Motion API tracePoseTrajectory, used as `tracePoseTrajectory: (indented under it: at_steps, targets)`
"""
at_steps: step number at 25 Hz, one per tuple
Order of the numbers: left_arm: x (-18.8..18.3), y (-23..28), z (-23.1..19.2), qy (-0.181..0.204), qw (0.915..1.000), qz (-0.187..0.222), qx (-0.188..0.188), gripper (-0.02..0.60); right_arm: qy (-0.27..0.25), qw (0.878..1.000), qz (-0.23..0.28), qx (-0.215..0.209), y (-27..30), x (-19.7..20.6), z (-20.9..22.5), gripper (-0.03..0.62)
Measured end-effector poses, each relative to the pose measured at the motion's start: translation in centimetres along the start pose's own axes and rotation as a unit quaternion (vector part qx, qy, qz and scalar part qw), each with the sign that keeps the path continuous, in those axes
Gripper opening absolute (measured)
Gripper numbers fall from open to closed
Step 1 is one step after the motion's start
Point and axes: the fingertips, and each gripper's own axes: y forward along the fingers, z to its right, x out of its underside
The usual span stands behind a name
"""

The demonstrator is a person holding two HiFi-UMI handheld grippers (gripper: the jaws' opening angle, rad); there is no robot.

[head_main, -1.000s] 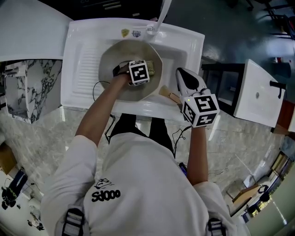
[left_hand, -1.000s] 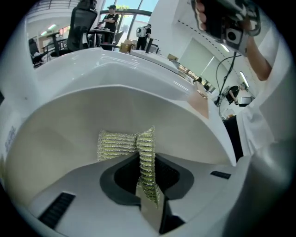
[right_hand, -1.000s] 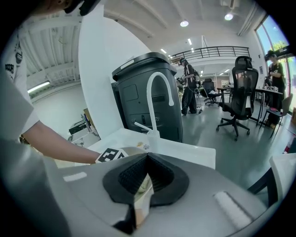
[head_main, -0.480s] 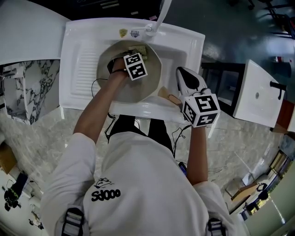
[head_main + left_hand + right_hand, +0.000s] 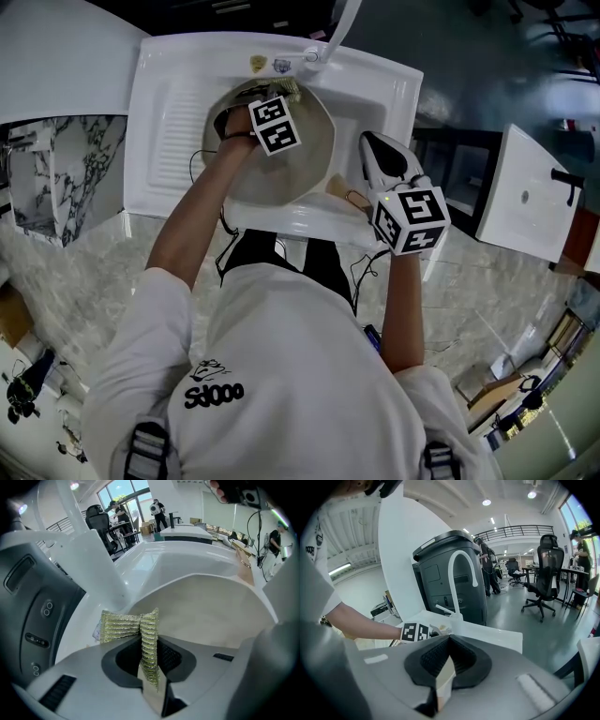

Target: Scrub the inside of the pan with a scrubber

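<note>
A round pan (image 5: 300,164) with a pale cream inside lies in the white sink (image 5: 169,112). My left gripper (image 5: 279,101) reaches into the pan near its far rim and is shut on a gold-green mesh scrubber (image 5: 287,89). In the left gripper view the scrubber (image 5: 146,641) stands pinched between the jaws of the left gripper (image 5: 151,670), one end folded out to the left, with the pan's inner wall (image 5: 211,606) just ahead. My right gripper (image 5: 377,161) is at the sink's right front, shut on the pan's light wooden handle (image 5: 343,194). The handle (image 5: 444,679) shows between the jaws of the right gripper (image 5: 446,665).
A white faucet (image 5: 330,33) curves over the sink's far edge, and it is the faucet (image 5: 462,576) seen ahead of the right gripper. A ribbed draining board (image 5: 178,122) is left of the pan. A marble counter (image 5: 84,272) runs along the front. A dark bin (image 5: 445,578) stands behind the sink.
My left gripper has carried the scrubber from the middle of the pan to its far rim, toward the faucet. The right gripper has stayed on the handle.
</note>
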Motion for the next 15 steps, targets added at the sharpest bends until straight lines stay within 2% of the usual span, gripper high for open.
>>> tracePoseTrajectory:
  at_steps: [6,9,11,15]
  targets:
    - [0.6,0.5,-0.3,0.018,0.9997,-0.012,-0.011,0.069,-0.001,1.000,-0.004,-0.005,0.1,0.4,-0.7,0.009]
    - [1.3,0.9,0.0,0.021,0.9994,-0.026,-0.005,0.069,-0.002,1.000,-0.007,-0.011,-0.1,0.6,-1.1,0.009]
    - [1.8,1.3,0.6,0.021,0.9989,-0.040,0.010,0.069,-0.001,1.000,-0.010,-0.012,-0.3,0.8,-1.2,0.009]
    - [3.1,2.4,2.8,0.029,0.9956,-0.064,0.062,0.069,0.001,1.000,-0.011,-0.010,-0.5,1.1,-1.5,0.009]
